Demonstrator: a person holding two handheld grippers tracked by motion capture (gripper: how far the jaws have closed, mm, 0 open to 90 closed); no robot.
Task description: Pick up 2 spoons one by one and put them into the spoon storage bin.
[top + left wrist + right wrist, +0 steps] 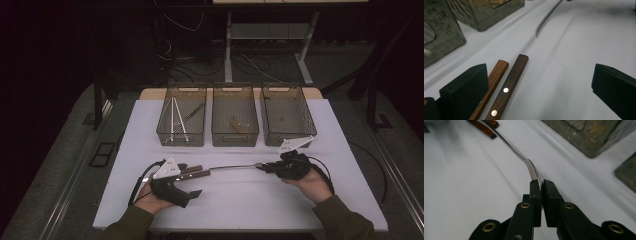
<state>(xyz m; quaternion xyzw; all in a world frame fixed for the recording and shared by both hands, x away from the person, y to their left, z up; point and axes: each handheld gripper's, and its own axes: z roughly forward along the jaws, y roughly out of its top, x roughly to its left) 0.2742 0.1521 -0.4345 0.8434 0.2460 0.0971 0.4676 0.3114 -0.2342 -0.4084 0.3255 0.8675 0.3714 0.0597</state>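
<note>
A long steel utensil hangs just over the white table, and my right gripper is shut on its wide end. In the right gripper view the pads pinch the metal blade-like end while the thin stem runs off toward two wooden handles. My left gripper is open at the front left. Its jaws stand wide apart, the left one beside a light wooden handle and a dark riveted handle that lie on the table. The utensil's far tip is blurred.
Three smoked clear bins stand in a row at the back: the left one with long sticks and utensils, the middle one with a small wooden piece, the right one. The white table ends close to the person's forearms.
</note>
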